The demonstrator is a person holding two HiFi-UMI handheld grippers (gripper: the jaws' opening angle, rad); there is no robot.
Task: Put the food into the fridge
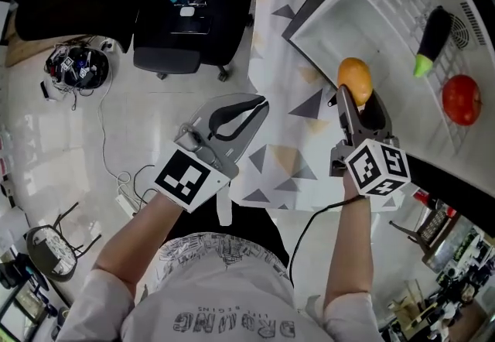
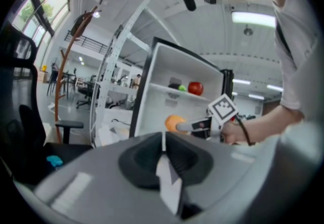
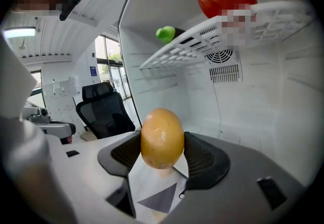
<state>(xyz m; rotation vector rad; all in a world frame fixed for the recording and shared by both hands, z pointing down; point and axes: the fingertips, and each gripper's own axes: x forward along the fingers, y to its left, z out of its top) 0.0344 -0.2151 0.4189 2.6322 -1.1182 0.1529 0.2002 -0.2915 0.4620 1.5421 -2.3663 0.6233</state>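
Observation:
My right gripper (image 1: 357, 97) is shut on a yellow-orange fruit (image 1: 355, 78), held at the mouth of the open white fridge (image 1: 363, 4). In the right gripper view the fruit (image 3: 162, 138) sits upright between the dark pads (image 3: 205, 159), below the wire shelf (image 3: 217, 35). On that shelf lie a red tomato (image 1: 462, 99) and a dark eggplant with a green end (image 1: 431, 40). My left gripper (image 1: 259, 106) is shut and holds nothing, hanging left of the fridge over the patterned cloth. In its own view the left gripper (image 2: 163, 148) faces the fridge and the fruit (image 2: 174, 122).
A table with a triangle-patterned cloth (image 1: 282, 139) lies below both grippers. A black office chair (image 1: 193, 15) stands at the back left. Cables and gear (image 1: 76, 66) lie on the pale floor, with a power strip (image 1: 128, 203) and a stool (image 1: 50, 251) nearer.

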